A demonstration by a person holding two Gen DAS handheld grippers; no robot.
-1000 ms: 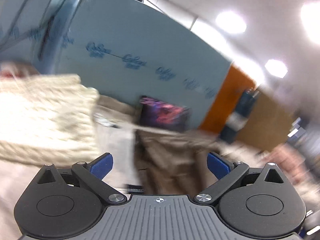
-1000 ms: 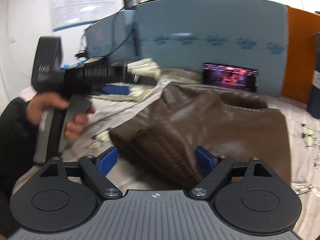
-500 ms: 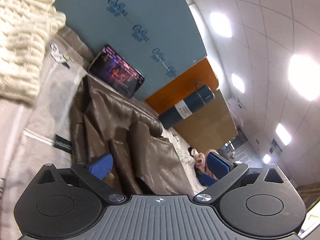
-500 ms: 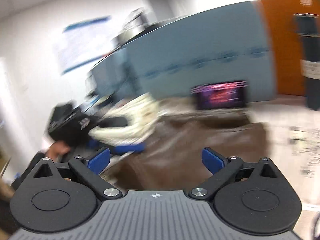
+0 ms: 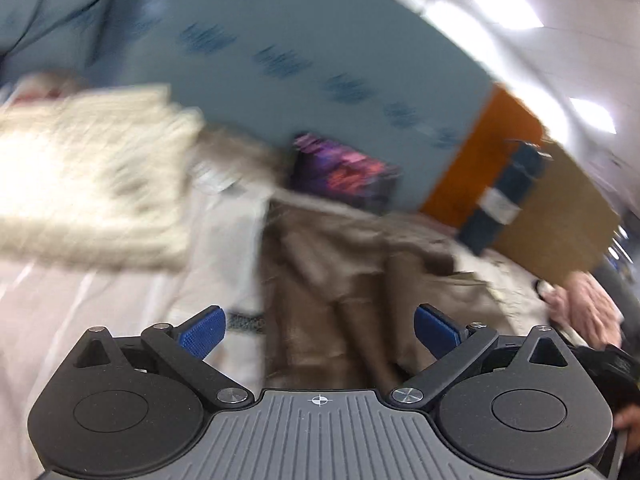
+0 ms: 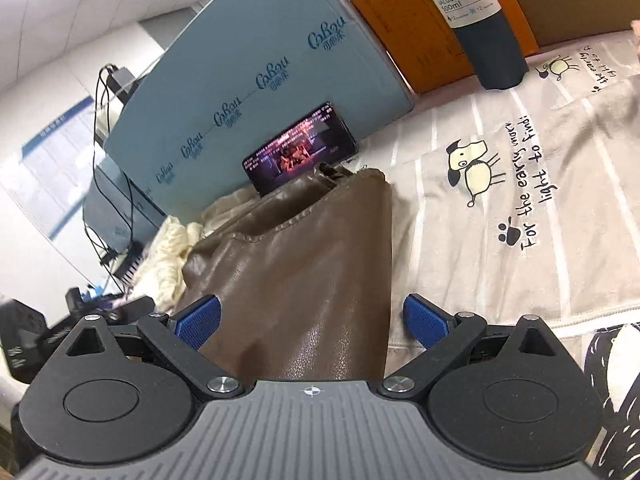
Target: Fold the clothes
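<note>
Here the left tongs (image 5: 318, 330) stand wide apart with nothing between the blue pads, hanging over a brown jacket (image 5: 340, 292) that lies crumpled on the sheet (image 5: 120, 304); the left view is blurred, so fine detail is lost. A cream knit (image 5: 92, 172) sits to the left of the jacket, near the blue board (image 5: 280, 40) at the back. The right tongs (image 6: 311, 322) are likewise spread open and grip nothing, and a long fold of the jacket (image 6: 296, 272) runs between and beyond the pads, though whether it touches them cannot be told. In the right view the jacket lies on the pale striped sheet (image 6: 500, 248) printed with cartoon dogs and writing. A phone (image 6: 300, 152) with a lit screen leans against the board (image 6: 260, 60) just behind the jacket's far end. A dark bottle (image 6: 480, 20) stands upright on the sheet to the right of the phone, in front of an orange panel (image 6: 400, 32). The knit (image 6: 168, 256) shows beside the jacket's left edge, and the other gripper's black body (image 6: 36, 340) sits at the far left.
</note>
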